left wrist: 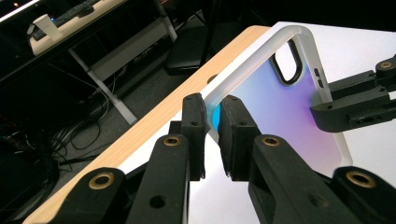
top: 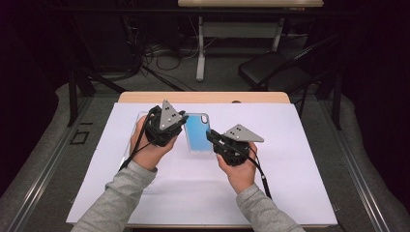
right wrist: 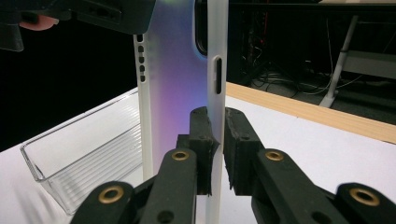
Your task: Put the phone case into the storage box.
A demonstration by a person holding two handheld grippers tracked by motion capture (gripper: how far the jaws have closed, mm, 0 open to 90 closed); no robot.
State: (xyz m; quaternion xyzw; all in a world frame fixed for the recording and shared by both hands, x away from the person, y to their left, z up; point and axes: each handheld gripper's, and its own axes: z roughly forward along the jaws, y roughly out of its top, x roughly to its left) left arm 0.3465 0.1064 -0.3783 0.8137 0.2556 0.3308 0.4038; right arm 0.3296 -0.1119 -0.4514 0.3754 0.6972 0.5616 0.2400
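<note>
Phone case [top: 197,131], translucent with blue-violet back, held up above the white sheet [top: 300,159] on the desk [top: 203,97], between both grippers. Left gripper [left wrist: 212,116] jaws clamped on one side rim; right gripper [right wrist: 215,126] jaws clamped on the opposite rim. Clear plastic tray [right wrist: 84,149] rests beside it.

A translucent blue phone case [top: 197,131] is held between the left gripper [top: 183,121] and right gripper [top: 211,136] above the white-covered surface [top: 300,159].

High view overhead facing forward, gripper views close, sharing phone case [top: 197,131]
</note>
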